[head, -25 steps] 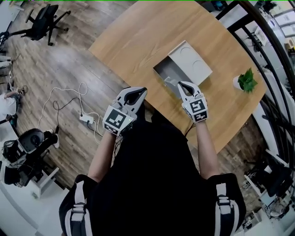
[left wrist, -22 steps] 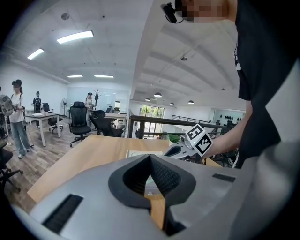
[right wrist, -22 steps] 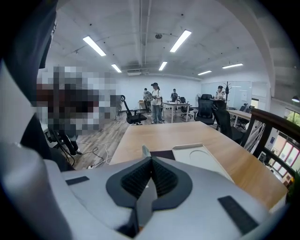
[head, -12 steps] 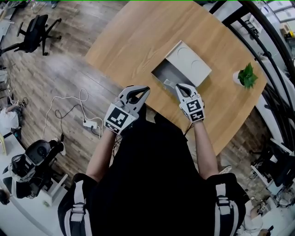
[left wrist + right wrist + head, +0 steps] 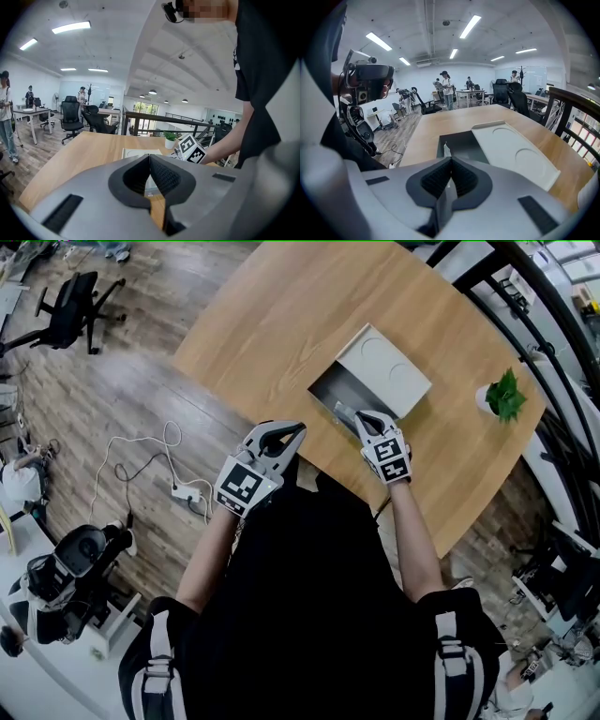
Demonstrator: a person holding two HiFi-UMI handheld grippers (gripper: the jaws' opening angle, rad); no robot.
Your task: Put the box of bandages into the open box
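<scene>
The open box (image 5: 337, 387) lies on the round wooden table (image 5: 281, 315), grey inside, its white lid (image 5: 386, 369) swung back to the right. My right gripper (image 5: 360, 418) is at the box's near edge, shut on a thin flat box of bandages (image 5: 344, 412) that sticks out ahead of the jaws. In the right gripper view that box of bandages (image 5: 440, 206) shows edge-on between the pads, with the open box (image 5: 461, 144) just ahead. My left gripper (image 5: 289, 429) hovers at the table's near edge, shut and empty; its own view shows the left gripper (image 5: 150, 158) with jaws meeting.
A small potted plant (image 5: 501, 401) stands at the table's right side. A black railing (image 5: 553, 343) runs behind it. On the floor to the left lie a white cable with a power strip (image 5: 181, 491), and an office chair (image 5: 73, 292) stands farther off.
My right gripper has edged slightly toward the open box with the bandage box still in it. The left gripper has hardly moved.
</scene>
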